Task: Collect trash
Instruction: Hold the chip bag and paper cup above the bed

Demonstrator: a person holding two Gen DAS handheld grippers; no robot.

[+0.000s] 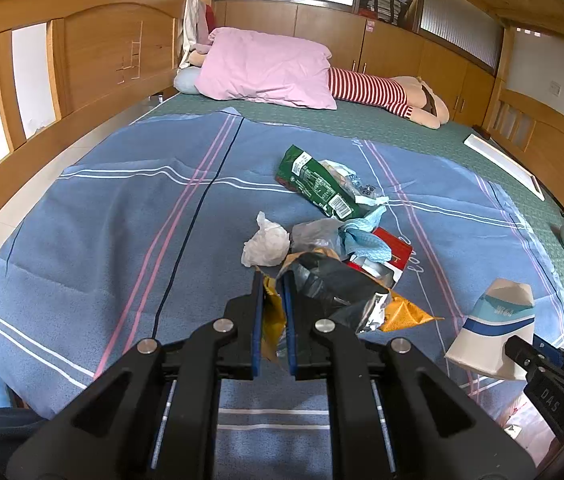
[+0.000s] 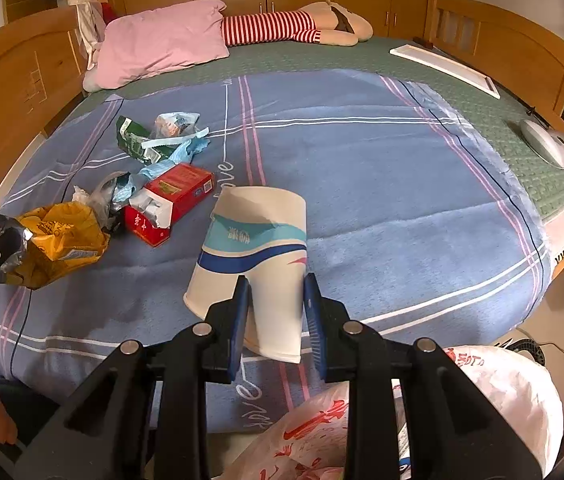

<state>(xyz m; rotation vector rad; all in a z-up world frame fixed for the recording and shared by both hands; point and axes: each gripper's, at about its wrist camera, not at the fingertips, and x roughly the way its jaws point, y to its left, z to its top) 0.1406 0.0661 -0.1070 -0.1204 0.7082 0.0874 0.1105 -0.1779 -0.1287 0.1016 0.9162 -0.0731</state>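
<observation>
At the lower centre of the left wrist view, the left gripper (image 1: 273, 280) is clamped on a crumpled yellow snack bag (image 1: 398, 312), with a white tissue ball (image 1: 265, 242), a green wrapper (image 1: 314, 180) and a red carton (image 1: 392, 250) heaped just above it on the blue blanket (image 1: 101, 240). In the right wrist view, the right gripper (image 2: 275, 284) is clamped on a squashed white and blue paper cup (image 2: 257, 248) at centre frame. A white plastic bag with red print (image 2: 502, 392) sits at lower right.
</observation>
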